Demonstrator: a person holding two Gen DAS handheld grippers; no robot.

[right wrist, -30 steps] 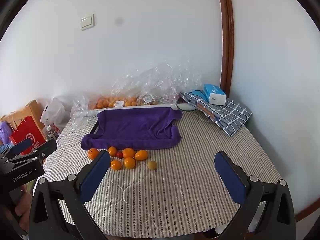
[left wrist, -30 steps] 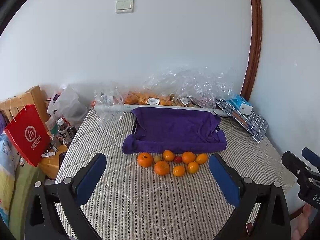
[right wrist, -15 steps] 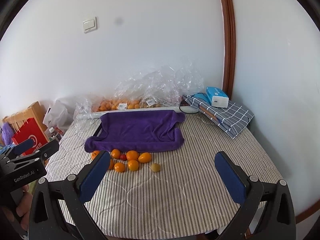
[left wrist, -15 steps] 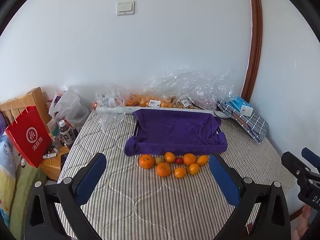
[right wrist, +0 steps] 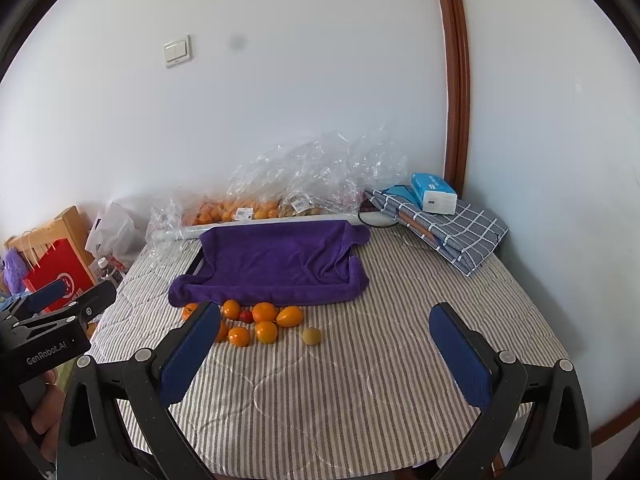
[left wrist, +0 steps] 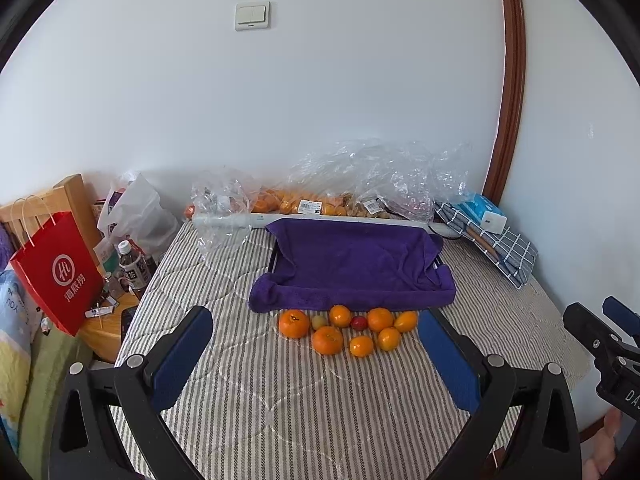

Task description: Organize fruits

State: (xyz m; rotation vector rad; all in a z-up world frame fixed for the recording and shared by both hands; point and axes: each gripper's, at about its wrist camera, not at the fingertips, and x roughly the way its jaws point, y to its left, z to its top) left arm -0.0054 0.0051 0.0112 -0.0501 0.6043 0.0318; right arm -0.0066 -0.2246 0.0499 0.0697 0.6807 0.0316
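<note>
Several oranges (left wrist: 328, 340) lie bunched on the striped bedspread, just in front of a purple towel (left wrist: 352, 268) draped over a dark tray. Among them are a small red fruit (left wrist: 359, 322) and a small greenish one (left wrist: 318, 322). My left gripper (left wrist: 316, 360) hovers open and empty short of the bunch. In the right wrist view the oranges (right wrist: 266, 312) sit left of centre, with a pale yellow-green fruit (right wrist: 311, 336) a little apart to their right. My right gripper (right wrist: 324, 356) is open and empty, also short of the fruit.
Clear plastic bags (left wrist: 372, 180) of more fruit line the wall behind a white tube. A folded checked cloth (right wrist: 460, 232) with a tissue pack lies at the back right. A red paper bag (left wrist: 60, 276), bottles and a wooden stand sit off the left edge.
Both views have drifted slightly, so the scene sits a little lower in frame. The fruit and towel have not moved, and both grippers stay open.
</note>
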